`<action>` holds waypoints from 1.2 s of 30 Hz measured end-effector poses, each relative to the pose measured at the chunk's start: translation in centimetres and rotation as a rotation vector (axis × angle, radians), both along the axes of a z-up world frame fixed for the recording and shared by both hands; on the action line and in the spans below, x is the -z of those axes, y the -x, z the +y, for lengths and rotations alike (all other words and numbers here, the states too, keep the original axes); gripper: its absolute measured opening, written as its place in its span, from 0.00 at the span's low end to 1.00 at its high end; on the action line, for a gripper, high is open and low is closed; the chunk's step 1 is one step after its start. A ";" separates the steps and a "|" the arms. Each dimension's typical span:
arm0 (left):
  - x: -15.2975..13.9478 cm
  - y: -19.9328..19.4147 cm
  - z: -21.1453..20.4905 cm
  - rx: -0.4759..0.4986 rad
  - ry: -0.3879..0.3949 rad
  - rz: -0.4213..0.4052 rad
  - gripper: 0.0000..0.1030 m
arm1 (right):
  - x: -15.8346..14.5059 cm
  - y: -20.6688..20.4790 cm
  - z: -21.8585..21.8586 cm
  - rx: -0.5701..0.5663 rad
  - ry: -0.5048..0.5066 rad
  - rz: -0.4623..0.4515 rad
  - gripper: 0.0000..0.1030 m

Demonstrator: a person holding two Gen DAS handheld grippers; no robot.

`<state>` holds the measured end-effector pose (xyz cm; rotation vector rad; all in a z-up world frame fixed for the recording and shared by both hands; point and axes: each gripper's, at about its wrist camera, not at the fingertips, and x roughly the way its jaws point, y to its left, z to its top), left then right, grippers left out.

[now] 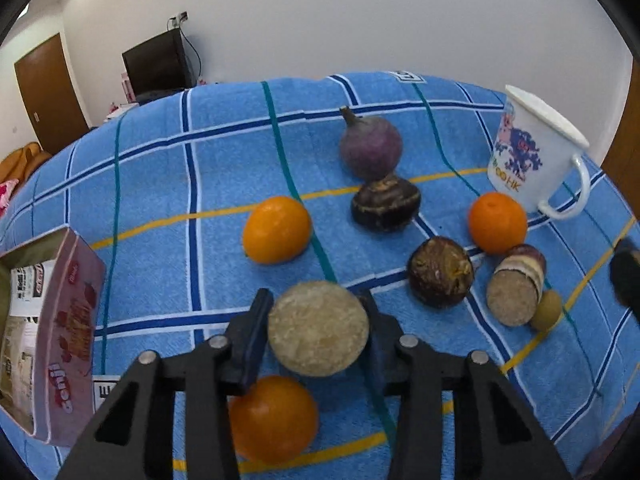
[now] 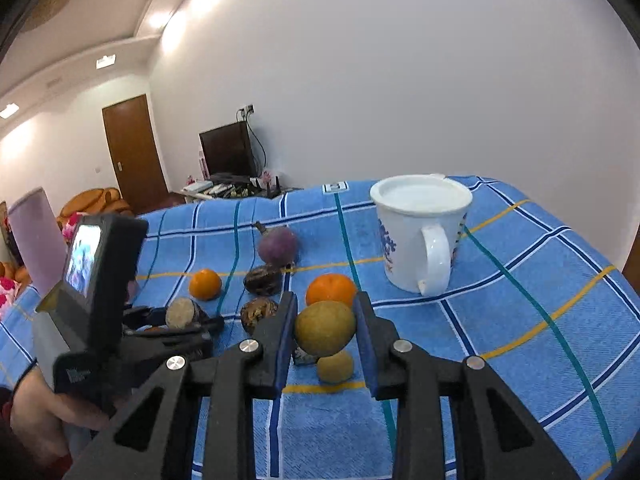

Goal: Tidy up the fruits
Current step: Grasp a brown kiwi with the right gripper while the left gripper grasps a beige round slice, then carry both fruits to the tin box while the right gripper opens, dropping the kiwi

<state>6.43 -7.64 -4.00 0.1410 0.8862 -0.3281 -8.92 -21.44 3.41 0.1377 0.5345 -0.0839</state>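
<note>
My left gripper (image 1: 316,312) is shut on a half fruit with a tan cut face (image 1: 318,328), held above the blue checked cloth (image 1: 160,184). Under it lies an orange (image 1: 273,418). The right wrist view shows my right gripper (image 2: 325,308) shut on a round yellow-green fruit (image 2: 325,327), lifted off the cloth, with a smaller yellow fruit (image 2: 335,367) lying below it. The cloth also holds two more oranges (image 1: 277,229) (image 1: 497,222), a purple fruit (image 1: 370,146), two dark brown fruits (image 1: 385,202) (image 1: 440,272) and another cut half (image 1: 514,292).
A white mug (image 1: 536,152) with a blue print stands at the back right of the cloth. An open pink carton (image 1: 52,336) lies at the left edge. Beyond the table are a white wall, a dark screen (image 1: 156,66) and a brown door.
</note>
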 end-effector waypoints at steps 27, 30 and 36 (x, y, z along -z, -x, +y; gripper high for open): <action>-6.1 3.7 15.9 -0.182 -0.033 -0.314 0.42 | -2.2 -2.6 9.9 -0.142 0.026 -0.009 0.30; -6.0 3.0 18.6 -0.227 -0.038 -0.318 0.42 | -2.1 -3.9 13.0 -0.184 0.024 -0.018 0.30; -5.4 1.8 23.0 -0.316 -0.049 -0.329 0.42 | -1.5 -6.4 18.8 -0.266 -0.003 -0.017 0.30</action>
